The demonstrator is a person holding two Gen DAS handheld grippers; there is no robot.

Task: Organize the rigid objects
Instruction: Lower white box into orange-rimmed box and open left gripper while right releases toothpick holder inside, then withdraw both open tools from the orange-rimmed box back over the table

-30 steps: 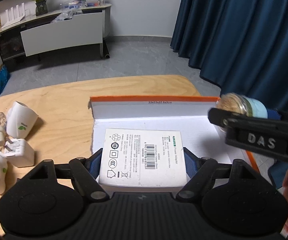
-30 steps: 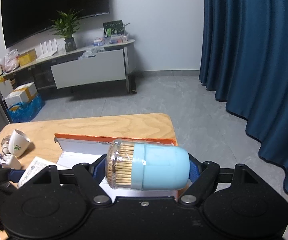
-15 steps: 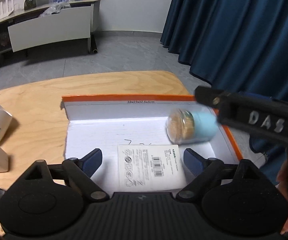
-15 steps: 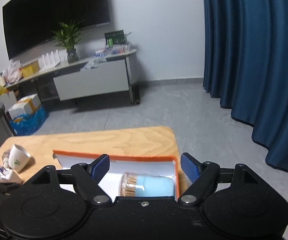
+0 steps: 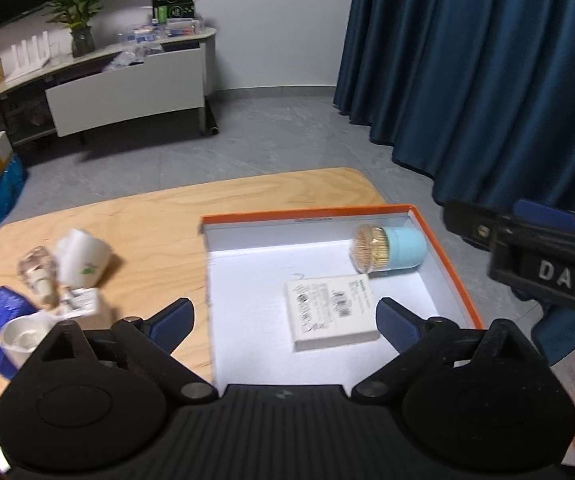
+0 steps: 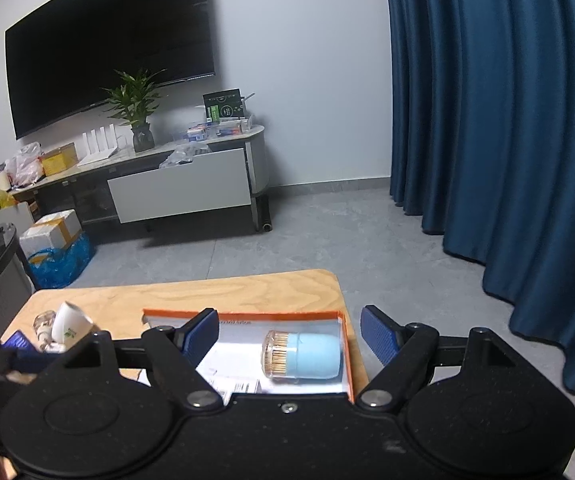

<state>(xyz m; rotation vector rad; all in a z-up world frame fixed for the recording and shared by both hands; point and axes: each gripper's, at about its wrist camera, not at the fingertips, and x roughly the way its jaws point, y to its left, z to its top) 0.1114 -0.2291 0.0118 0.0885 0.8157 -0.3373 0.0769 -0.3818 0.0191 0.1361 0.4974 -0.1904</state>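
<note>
An orange-rimmed white box (image 5: 443, 248) lies on the wooden table. A white labelled carton (image 5: 331, 316) lies flat in it. A light blue toothpick jar (image 5: 391, 248) lies on its side in the box's far right corner, and it also shows in the right wrist view (image 6: 303, 354). My left gripper (image 5: 283, 318) is open and empty, raised above the box's near left part. My right gripper (image 6: 289, 334) is open and empty, raised above the box; its body shows at the right of the left wrist view (image 5: 543, 264).
Left of the box lie a white cup (image 5: 81, 258), a clear small bottle (image 5: 37, 276), a white charger (image 5: 81, 302), a blue packet (image 5: 1, 320) and a white tub (image 5: 21, 338). The table's far edge (image 5: 247, 184) drops to grey floor. A blue curtain (image 5: 487, 80) hangs at the right.
Both grippers opened and let go: the carton and the toothpick jar now lie in the box. Both grippers have lifted and drawn back; the left view has swung to the left.
</note>
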